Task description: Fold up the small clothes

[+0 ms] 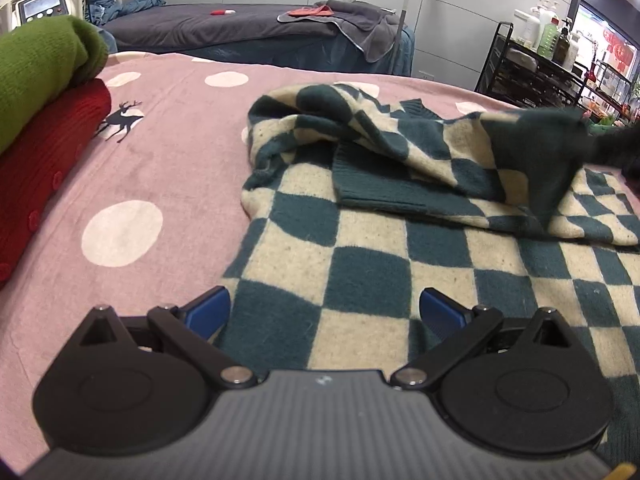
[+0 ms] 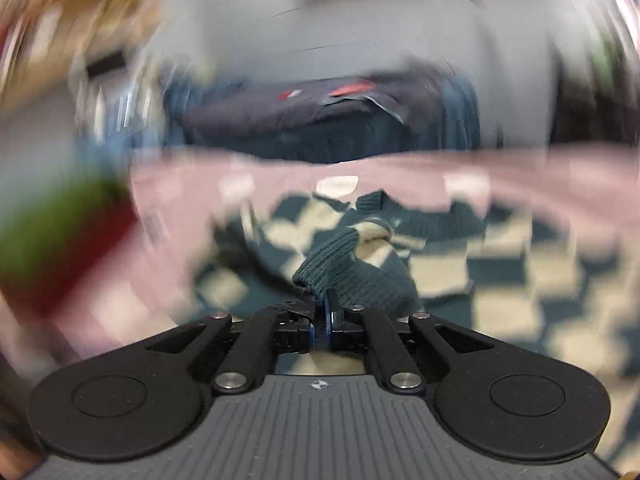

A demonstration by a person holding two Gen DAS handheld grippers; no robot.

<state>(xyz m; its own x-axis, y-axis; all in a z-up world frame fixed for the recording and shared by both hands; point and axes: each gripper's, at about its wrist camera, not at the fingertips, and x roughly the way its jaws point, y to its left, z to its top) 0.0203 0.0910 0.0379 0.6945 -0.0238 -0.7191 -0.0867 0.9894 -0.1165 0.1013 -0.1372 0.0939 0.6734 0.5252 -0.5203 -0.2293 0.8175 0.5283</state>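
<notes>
A green-and-cream checkered sweater [image 1: 360,264] lies on the pink spotted bed cover [image 1: 168,168]. My left gripper [image 1: 324,308] is open, low over the sweater's near left edge, with the fabric between its blue fingertips [image 1: 208,308]. My right gripper [image 2: 320,312] is shut on the sweater's dark ribbed cuff [image 2: 336,272] and holds it lifted above the rest of the sweater [image 2: 480,272]; that view is motion-blurred. In the left wrist view the right gripper [image 1: 612,148] is a dark blur at the right edge, holding the sleeve [image 1: 532,152] folded across the body.
A folded green garment [image 1: 36,72] lies on a folded red one [image 1: 44,168] at the left of the bed. Beyond stands another bed with a dark cover [image 1: 240,28] and a grey towel. A black shelf rack with bottles [image 1: 552,56] stands at the back right.
</notes>
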